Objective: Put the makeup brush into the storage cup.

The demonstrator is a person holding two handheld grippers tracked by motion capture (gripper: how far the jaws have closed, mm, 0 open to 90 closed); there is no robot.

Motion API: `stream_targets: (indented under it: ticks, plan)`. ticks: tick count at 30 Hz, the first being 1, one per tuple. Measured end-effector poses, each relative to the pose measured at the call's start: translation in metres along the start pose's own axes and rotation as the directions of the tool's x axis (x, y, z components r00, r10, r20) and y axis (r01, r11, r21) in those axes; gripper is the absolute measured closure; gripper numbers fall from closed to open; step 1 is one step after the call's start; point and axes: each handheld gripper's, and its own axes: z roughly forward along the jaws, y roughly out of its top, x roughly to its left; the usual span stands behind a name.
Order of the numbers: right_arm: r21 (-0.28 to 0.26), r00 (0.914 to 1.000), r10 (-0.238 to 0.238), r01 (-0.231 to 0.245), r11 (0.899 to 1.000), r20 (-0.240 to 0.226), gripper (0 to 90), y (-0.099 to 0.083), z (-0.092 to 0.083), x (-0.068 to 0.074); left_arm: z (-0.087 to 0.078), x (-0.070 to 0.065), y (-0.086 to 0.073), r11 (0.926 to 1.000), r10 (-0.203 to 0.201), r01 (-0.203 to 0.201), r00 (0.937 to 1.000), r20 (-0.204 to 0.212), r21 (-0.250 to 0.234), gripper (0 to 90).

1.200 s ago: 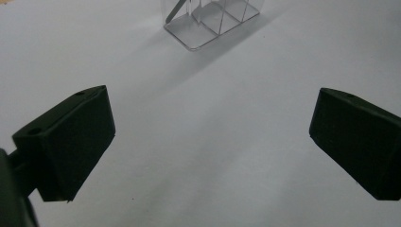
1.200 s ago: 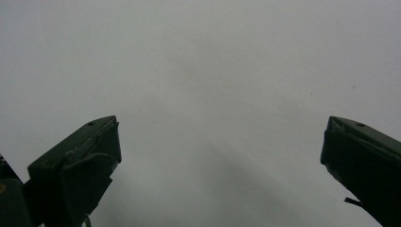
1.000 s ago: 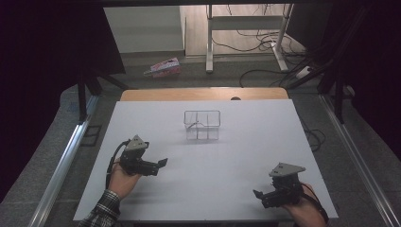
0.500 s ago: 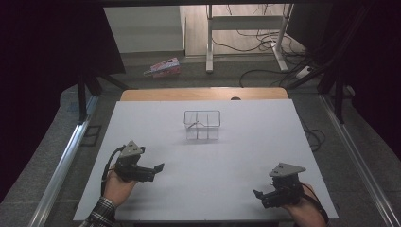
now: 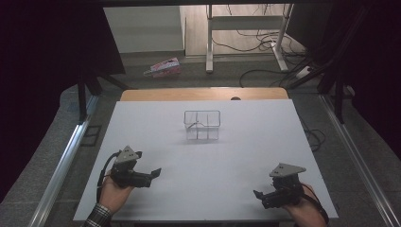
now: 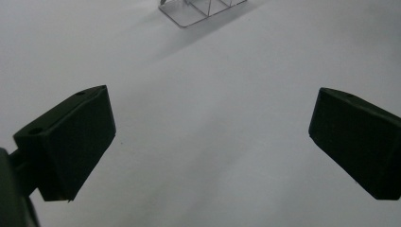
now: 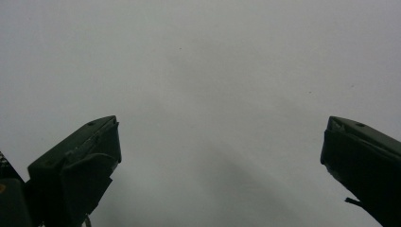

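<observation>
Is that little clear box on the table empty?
Seemingly empty: the clear box stands upright, and only its dividers show through its walls.

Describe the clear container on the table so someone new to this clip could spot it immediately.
Start at the white table top and look past both grippers to its far middle. There stands a small see-through box, split by thin walls into compartments. It is the lone item standing on the white surface, apart from either gripper.

A white worktop covers the table, leaving a strip of bare wood along the far edge. One thing lies on it — a clear compartmented box, set near the middle of the far edge, well apart from both near corners.
</observation>
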Motion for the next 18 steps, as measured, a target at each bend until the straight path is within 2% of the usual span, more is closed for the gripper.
stream_targets:
  ticks: [18]
  plan:
    - [0.004, 1.0000, -0.002, 0.002, 1.000, -0.002, 0.0, -0.001, 0.000, 0.000, -0.020, -0.004, -0.017, 0.9998, -0.022, 0.022, 0.9995, -0.023, -0.003, 1.7]
